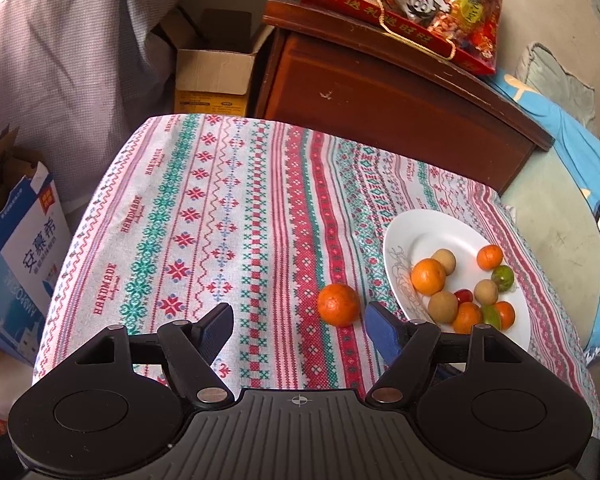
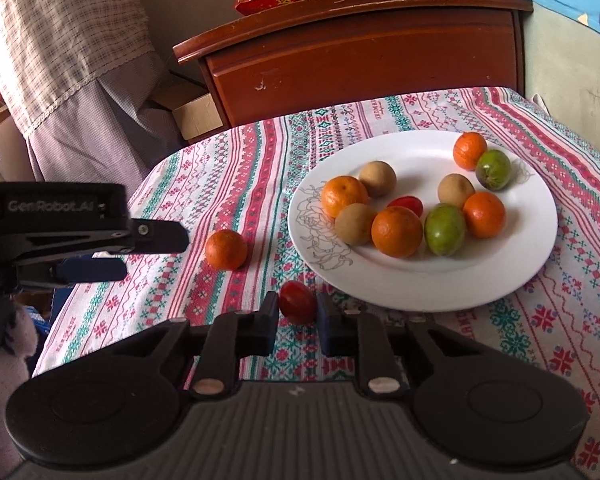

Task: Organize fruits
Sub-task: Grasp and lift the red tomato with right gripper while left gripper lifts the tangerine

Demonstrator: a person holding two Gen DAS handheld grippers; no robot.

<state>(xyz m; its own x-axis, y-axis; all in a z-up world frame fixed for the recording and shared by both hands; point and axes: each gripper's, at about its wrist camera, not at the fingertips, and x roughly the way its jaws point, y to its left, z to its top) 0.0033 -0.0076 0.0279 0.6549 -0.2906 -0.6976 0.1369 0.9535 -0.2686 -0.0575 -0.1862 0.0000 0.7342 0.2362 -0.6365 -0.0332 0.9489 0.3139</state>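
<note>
Right tongs [image 2: 298, 312] clamped on red tomato [image 2: 297, 302]; left tongs [image 1: 300, 330] wide, tangerine [image 1: 338, 305] just ahead.

White plate [image 2: 520, 276]; orange mandarin [image 2: 225, 249]; red tomato [image 2: 297, 302]; red-green patterned tablecloth [image 1: 220, 208].

Red cherry tomato [image 2: 297, 302] and orange [image 2: 225, 249] lie off the fruit-laden plate [image 2: 420, 280] — on cloth.

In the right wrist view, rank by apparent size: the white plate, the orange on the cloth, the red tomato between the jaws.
1. white plate, by far the largest.
2. orange on the cloth.
3. red tomato, smallest, though it lies nearest the camera, pinched by the right gripper.
</note>
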